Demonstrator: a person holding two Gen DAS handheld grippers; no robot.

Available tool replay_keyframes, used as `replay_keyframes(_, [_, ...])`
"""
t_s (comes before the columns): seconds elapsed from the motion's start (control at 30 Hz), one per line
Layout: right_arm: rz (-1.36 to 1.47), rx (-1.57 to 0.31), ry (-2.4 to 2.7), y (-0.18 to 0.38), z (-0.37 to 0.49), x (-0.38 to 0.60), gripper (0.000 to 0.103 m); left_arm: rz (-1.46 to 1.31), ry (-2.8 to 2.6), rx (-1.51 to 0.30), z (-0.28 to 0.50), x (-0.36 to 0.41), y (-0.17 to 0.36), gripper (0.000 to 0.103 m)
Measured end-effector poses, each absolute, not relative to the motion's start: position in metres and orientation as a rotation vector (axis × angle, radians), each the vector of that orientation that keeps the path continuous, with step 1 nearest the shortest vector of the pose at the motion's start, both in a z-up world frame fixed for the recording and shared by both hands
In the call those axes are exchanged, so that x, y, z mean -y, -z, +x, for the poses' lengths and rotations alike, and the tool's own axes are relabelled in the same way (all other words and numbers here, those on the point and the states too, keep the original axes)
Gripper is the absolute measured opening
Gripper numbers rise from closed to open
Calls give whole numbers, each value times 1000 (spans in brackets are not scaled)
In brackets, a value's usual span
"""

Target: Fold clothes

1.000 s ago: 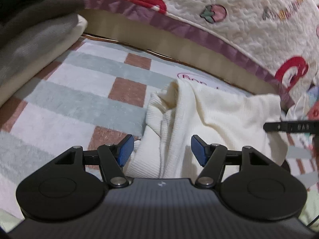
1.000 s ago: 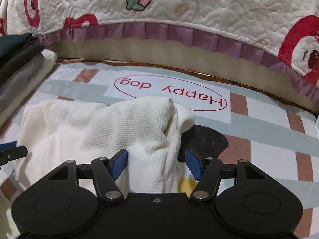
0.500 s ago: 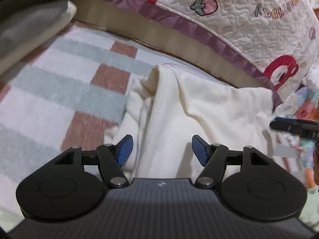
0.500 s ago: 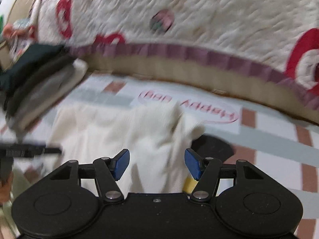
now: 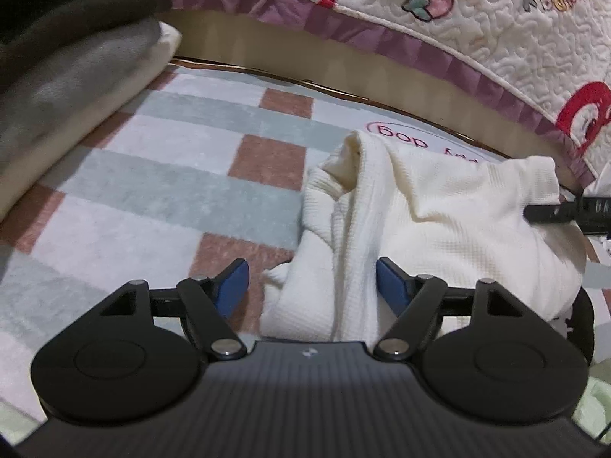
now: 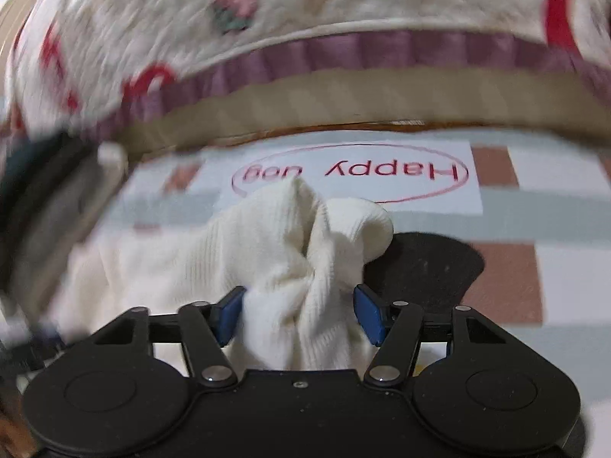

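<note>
A cream knit garment lies bunched on the checkered mat. My left gripper is open, its blue pads on either side of a fold at the garment's left edge. In the right wrist view the same garment is bunched between the blue pads of my right gripper, which is open around the cloth. The right gripper's black finger shows at the right edge of the left wrist view, against the garment's far side.
A stack of folded clothes, dark, grey and cream, sits at the left. A quilted cover with a purple ruffle hangs along the back. The mat carries a "Happy dog" print and a black patch.
Both grippers have shifted around the garment while staying open. The right wrist view has swung and dropped closer, with the cloth now bunched up between its pads. The left view has swung back left.
</note>
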State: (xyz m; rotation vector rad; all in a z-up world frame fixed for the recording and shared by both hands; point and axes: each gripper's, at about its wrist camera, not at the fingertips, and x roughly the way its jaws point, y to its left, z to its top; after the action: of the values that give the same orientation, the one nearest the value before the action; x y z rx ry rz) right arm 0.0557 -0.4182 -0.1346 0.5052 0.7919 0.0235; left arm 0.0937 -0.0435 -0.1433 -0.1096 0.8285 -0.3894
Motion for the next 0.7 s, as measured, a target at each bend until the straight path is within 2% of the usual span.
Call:
replay_keyframes(0.03, [620,-760,-42,131,54,425,63,-107,383,-821,90,42,138,71])
replay_keyframes(0.13, [705,-702,-102,104,40,424,63,-119,434,-783,79,38,120,71])
replay_keyframes(0.3, [283,-712,-42,65,18,387,63,-209,497,-784,63,35,111,71])
replay_keyframes(0.47, [292,-702,1,58,4,385,63,-223,489,-798,58,31,115,71])
replay_keyframes(0.7, [228,-778,-24,77,7,359,64,-254,488,-787,58,21,117,71])
